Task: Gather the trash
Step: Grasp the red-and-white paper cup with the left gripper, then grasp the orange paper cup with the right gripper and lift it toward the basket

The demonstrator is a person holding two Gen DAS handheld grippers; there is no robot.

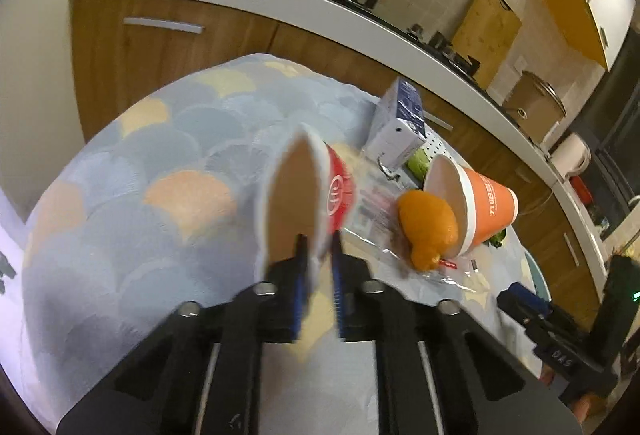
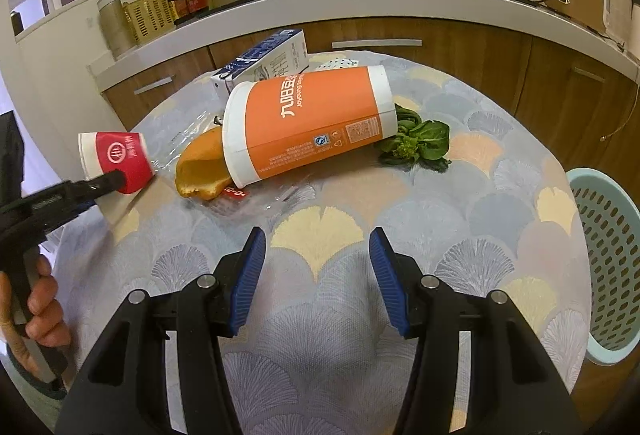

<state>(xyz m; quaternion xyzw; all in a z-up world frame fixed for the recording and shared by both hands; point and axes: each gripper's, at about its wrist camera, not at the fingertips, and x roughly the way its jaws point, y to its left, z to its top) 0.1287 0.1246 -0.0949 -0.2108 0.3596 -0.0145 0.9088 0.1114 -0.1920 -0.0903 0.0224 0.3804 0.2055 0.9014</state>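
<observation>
The bench (image 2: 460, 195) is covered by a patterned cloth. An orange cup (image 2: 312, 123) is laid on its side near the far edge. A red cup (image 1: 316, 195) is clamped at its rim by the left hand-held gripper (image 1: 318, 243), towards the left edge. The right hand-held gripper (image 2: 316, 243) is held half open and empty.

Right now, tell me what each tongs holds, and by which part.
Left tongs pinch the red paper cup by its rim wall, squashing the mouth. Right tongs hold nothing; they stand open.
</observation>
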